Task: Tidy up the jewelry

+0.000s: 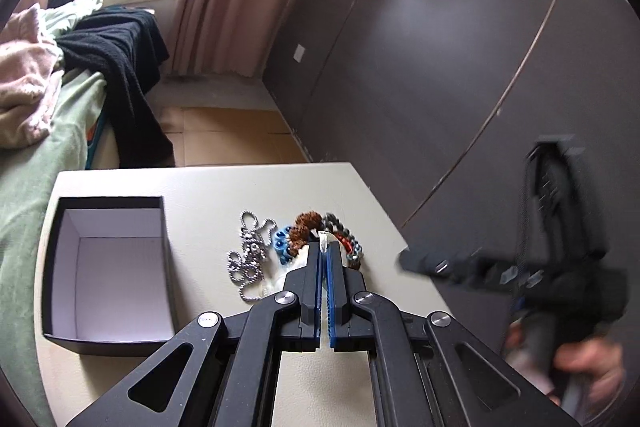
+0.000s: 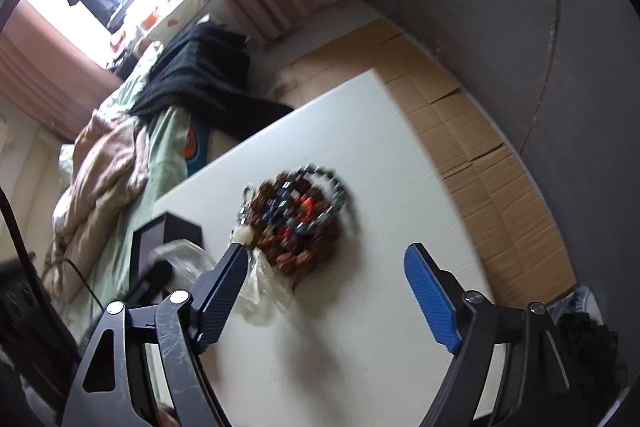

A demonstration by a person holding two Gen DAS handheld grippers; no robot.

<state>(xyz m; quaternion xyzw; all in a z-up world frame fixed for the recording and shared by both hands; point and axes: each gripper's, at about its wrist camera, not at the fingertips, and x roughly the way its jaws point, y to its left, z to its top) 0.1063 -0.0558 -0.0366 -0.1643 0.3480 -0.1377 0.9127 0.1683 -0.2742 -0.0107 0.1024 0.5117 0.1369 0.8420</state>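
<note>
A pile of jewelry lies on the white table [image 1: 240, 187]: a silver ball chain [image 1: 250, 255], a blue piece [image 1: 282, 247], a brown bead bracelet [image 1: 306, 227] and a grey bead bracelet [image 1: 346, 235]. My left gripper [image 1: 324, 247] is shut on a small white piece of the pile [image 1: 323, 239], over a clear plastic bag [image 1: 276, 281]. An open black box [image 1: 110, 275] with a white inside stands to the left. My right gripper [image 2: 326, 253] is open and empty, just before the pile [image 2: 298, 223]; it also shows blurred in the left wrist view [image 1: 424, 261].
A bed with green bedding [image 1: 48, 131], pink and black clothes [image 1: 120, 67] lies past the table's left side. Flattened cardboard [image 2: 472, 131] covers the floor. A dark wall [image 1: 440, 47] runs along the right.
</note>
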